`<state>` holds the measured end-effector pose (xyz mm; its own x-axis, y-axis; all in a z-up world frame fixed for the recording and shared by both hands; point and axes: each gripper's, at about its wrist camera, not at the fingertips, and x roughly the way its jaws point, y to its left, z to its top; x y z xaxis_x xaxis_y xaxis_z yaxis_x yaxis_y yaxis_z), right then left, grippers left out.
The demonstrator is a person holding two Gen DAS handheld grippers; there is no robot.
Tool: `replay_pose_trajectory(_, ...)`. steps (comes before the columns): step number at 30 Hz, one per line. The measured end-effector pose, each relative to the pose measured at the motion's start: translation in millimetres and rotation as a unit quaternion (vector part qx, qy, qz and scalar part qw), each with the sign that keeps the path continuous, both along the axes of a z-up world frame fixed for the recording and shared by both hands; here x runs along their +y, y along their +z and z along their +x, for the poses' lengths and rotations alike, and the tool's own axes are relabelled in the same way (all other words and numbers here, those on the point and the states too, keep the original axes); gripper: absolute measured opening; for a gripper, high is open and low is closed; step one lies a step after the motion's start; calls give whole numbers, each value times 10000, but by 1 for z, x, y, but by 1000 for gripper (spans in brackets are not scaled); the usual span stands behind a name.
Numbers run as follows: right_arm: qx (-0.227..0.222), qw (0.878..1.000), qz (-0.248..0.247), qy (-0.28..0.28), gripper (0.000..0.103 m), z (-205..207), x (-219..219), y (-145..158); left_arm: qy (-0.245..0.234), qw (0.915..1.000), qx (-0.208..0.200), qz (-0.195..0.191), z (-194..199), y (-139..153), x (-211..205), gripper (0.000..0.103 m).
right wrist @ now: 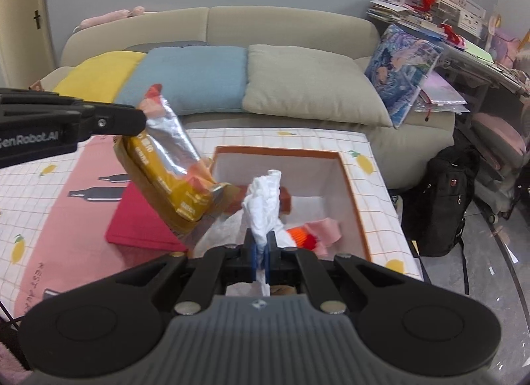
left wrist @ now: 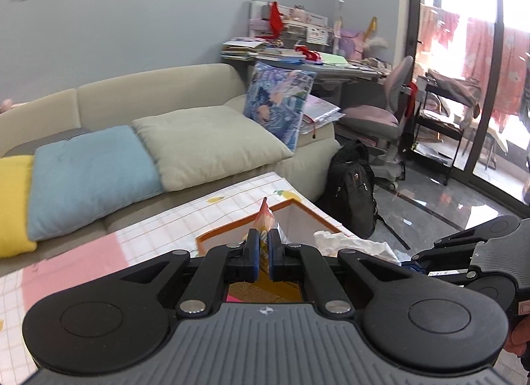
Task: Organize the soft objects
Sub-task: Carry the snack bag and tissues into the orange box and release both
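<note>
My left gripper (left wrist: pixel 262 247) is shut on the top corner of a yellow and silver snack bag (right wrist: pixel 172 166), which hangs tilted over the left rim of the orange-edged white box (right wrist: pixel 351 179); the bag's tip shows in the left wrist view (left wrist: pixel 264 216). My right gripper (right wrist: pixel 261 252) is shut on a crumpled white plastic bag (right wrist: pixel 265 199) and holds it above the box's near side. Inside the box lie an orange and red soft item (right wrist: pixel 303 236) and a pink cloth (right wrist: pixel 326 229).
A red flat mat (right wrist: pixel 139 219) lies on the table's checked cloth (right wrist: pixel 66 219) left of the box. Behind stands a beige sofa (right wrist: pixel 298 30) with yellow, blue and beige cushions. A black backpack (right wrist: pixel 447 199) sits on the floor to the right, beside a cluttered desk (right wrist: pixel 463 40).
</note>
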<state>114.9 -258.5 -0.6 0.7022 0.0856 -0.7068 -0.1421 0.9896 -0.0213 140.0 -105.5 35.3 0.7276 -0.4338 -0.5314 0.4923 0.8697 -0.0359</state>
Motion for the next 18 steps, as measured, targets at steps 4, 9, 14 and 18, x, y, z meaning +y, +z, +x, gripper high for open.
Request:
replay_pose_trajectory(4, -43, 9998, 118, -119, 1, 18, -18, -1, -46, 10000, 15, 58, 22, -7, -15, 5)
replay_pose_trajectory(9, -245, 9992, -2, -315, 1, 47, -35, -4, -14, 9997, 49, 218, 45, -16, -28, 4)
replay_pose_trajectory(14, -408, 9984, 128, -373, 1, 81, -48, -15, 73, 9981, -52, 603, 62, -30, -40, 4)
replay_pose_trajectory(18, -377, 9983, 194, -390, 1, 104, -52, -30, 101, 9965, 122, 818, 72, -47, -47, 4)
